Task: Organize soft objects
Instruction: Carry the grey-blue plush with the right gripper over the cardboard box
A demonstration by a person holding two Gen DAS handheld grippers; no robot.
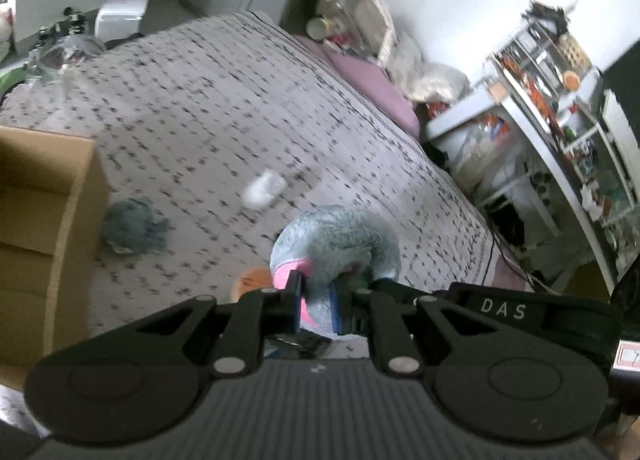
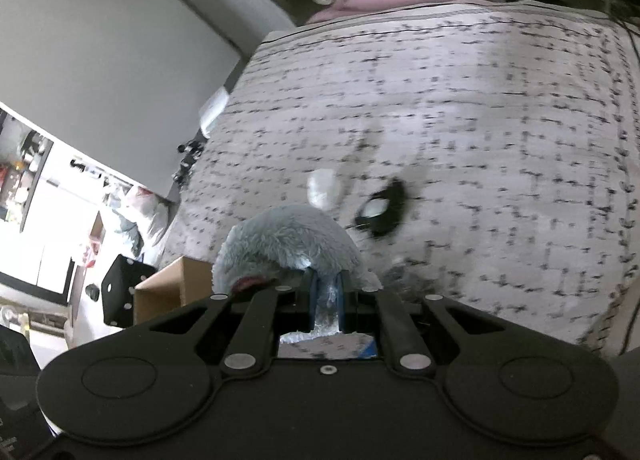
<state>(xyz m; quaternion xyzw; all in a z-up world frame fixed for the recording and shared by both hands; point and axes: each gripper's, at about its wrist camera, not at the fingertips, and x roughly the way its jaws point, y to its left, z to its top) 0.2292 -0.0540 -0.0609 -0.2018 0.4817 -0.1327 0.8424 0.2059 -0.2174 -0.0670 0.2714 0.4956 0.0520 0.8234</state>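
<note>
A grey plush toy [image 1: 340,240] with a pink patch hangs above the patterned bed cover [image 1: 240,99]. My left gripper [image 1: 318,302] is shut on its lower edge, and grey fur and pink fabric fill the gap between the blue pads. In the right wrist view the same grey fur [image 2: 288,244] bulges over my right gripper [image 2: 327,300], which is shut on a tuft of it. An open cardboard box [image 1: 40,219] stands on the bed at the left. A small blue-grey soft thing [image 1: 134,230] lies beside the box.
A white object [image 1: 264,189] and an orange thing [image 1: 252,280] lie on the cover. A black ring-shaped item [image 2: 382,211] lies further right. A purple pillow [image 1: 372,87] marks the bed's head. Cluttered shelves [image 1: 560,119] stand beside the bed.
</note>
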